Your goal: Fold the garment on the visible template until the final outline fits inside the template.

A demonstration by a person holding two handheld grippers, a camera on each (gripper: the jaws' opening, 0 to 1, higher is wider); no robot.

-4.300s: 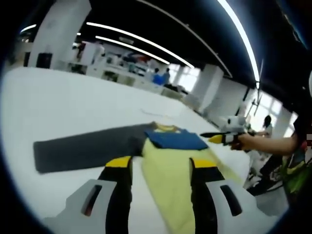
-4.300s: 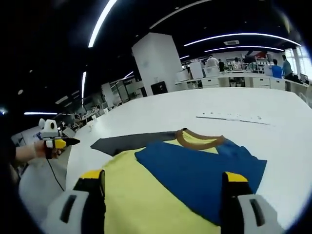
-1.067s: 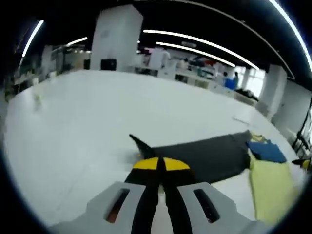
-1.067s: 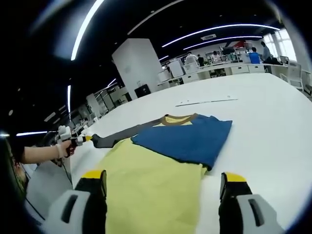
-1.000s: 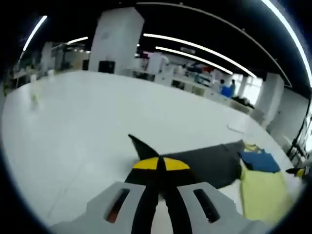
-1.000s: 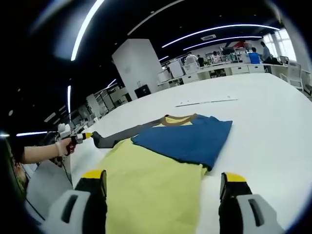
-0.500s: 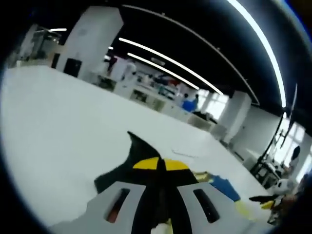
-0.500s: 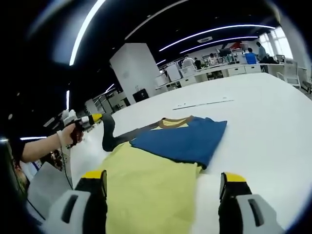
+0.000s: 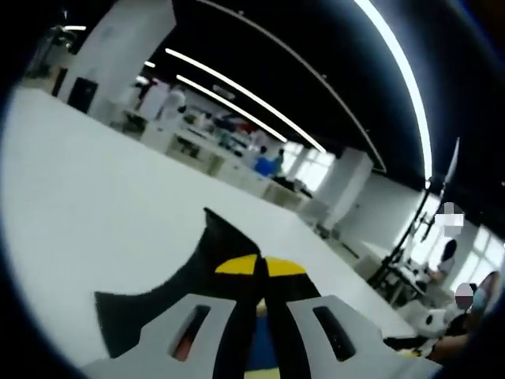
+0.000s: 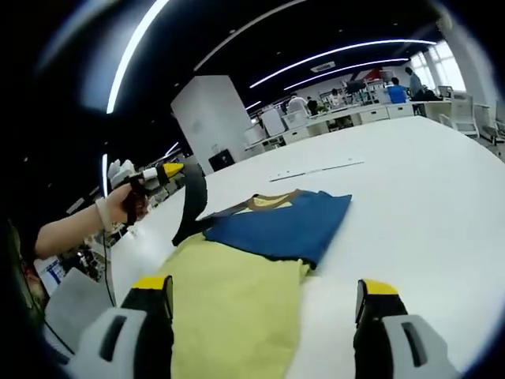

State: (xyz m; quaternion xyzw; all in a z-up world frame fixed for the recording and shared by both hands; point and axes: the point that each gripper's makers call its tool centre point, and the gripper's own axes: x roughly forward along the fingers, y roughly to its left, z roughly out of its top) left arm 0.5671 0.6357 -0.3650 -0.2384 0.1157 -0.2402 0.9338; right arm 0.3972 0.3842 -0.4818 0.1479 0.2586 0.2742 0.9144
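Note:
A yellow and blue garment (image 10: 252,260) lies on the white table (image 10: 410,181), its blue sleeve (image 10: 280,225) folded across the chest below the brown collar (image 10: 272,199). The dark grey sleeve (image 10: 193,201) is lifted off the table, and my left gripper (image 10: 175,170) is shut on its cuff, held in a gloved hand (image 10: 118,207). In the left gripper view the grey sleeve (image 9: 170,288) hangs from the shut left gripper (image 9: 259,267). My right gripper (image 10: 264,292) stands open over the yellow body, holding nothing.
A thin pale strip (image 10: 316,169) lies on the table beyond the collar. Desks, a white pillar (image 10: 207,118) and people stand far behind. The other hand and gripper (image 9: 430,341) show low at the right of the left gripper view.
My left gripper has lifted the grey sleeve's cuff off the table and carried it up and toward the garment's body. The right gripper has stayed open over the yellow cloth.

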